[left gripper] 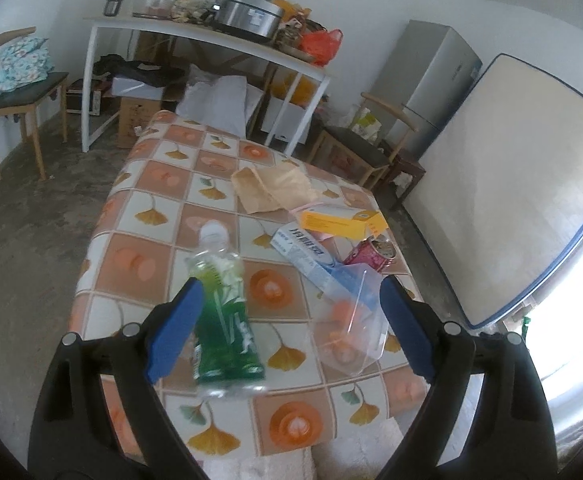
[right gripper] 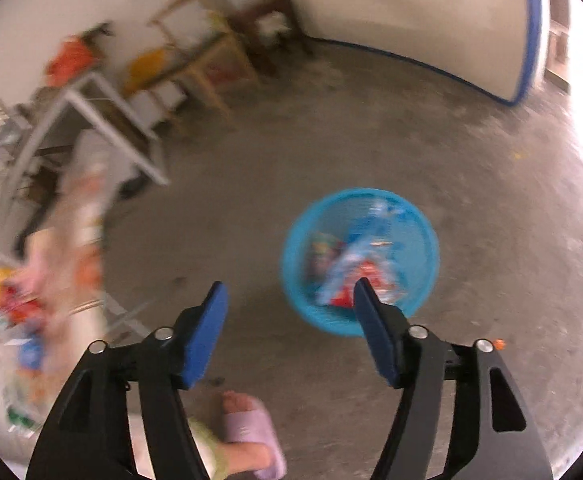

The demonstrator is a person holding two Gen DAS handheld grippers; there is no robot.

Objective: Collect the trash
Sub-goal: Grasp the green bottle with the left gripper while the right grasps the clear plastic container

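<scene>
In the left wrist view my left gripper (left gripper: pixel 291 284) stands open above a table with an orange-checked cloth (left gripper: pixel 151 208). A clear plastic bottle with a green label (left gripper: pixel 223 320) lies between the fingers, close to the left pad. A clear plastic cup (left gripper: pixel 351 328) lies by the right finger. Beyond them are a blue-and-white toothpaste box (left gripper: pixel 307 252), a yellow box (left gripper: pixel 339 222), a pink can (left gripper: pixel 371 256) and brown paper bags (left gripper: pixel 271 190). In the blurred right wrist view my right gripper (right gripper: pixel 290 284) is open and empty above the floor. A blue basin (right gripper: pixel 291 256) holding wrappers is just past its right finger.
A white table (left gripper: pixel 207 36) piled with pots stands behind the checked table, with boxes beneath. Wooden chairs (left gripper: pixel 15 96) flank it. A grey fridge (left gripper: pixel 435 80) and a leaning mattress (left gripper: pixel 511 200) are at the right. A person's foot in a lilac slipper (right gripper: pixel 251 432) is on the concrete floor.
</scene>
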